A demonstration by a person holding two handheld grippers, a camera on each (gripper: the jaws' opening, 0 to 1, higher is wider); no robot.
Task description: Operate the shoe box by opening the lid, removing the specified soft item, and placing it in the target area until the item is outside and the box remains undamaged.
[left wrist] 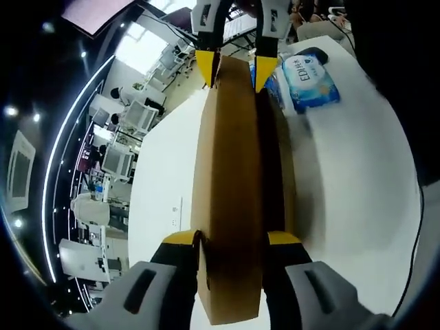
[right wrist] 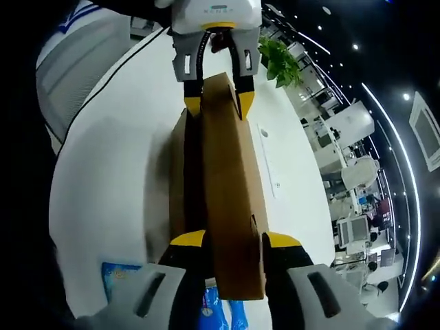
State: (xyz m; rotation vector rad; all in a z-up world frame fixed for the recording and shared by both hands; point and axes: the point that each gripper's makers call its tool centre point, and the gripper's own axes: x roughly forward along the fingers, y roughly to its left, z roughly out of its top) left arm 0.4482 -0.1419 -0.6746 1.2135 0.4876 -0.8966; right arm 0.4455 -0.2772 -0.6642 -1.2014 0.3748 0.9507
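desk: a white, flat-topped desk [left wrist: 357, 179] carries everything; in the left gripper view its left edge runs beside the box, bare white surface to either side, and its far end lies beyond the blue pack.
desk, right gripper view: bare white top [right wrist: 110, 179] left of the box, a narrower strip on the right, then the edge and an office room of screens and a green plant [right wrist: 280, 60].
box: one brown cardboard shoe box [left wrist: 230, 185], long and narrow, standing on the desk; the lid panel is raised on edge, the lower box body beside it. what lies inside cannot be told.
left tongs: the left tongs [left wrist: 232, 240], grey with yellow tips, rise at the bottom of the left gripper view and are clamped on the near end of the raised cardboard lid panel [right wrist: 230, 185], one tip on each face.
right tongs: the right tongs [right wrist: 234, 240], same grey and yellow, pinch the opposite end of that panel; they also appear at the top of the left gripper view [left wrist: 234, 69].
soft item: one blue plastic-wrapped tissue pack [left wrist: 309, 82] lies on the desk just beside the far right end of the box, outside it; in the right gripper view blue packaging [right wrist: 124, 278] sits at lower left, near the tongs.
count: one box, one clear tissue pack, two tongs, one desk.
person: a light striped sleeve [right wrist: 75, 55] at upper left of the right gripper view.
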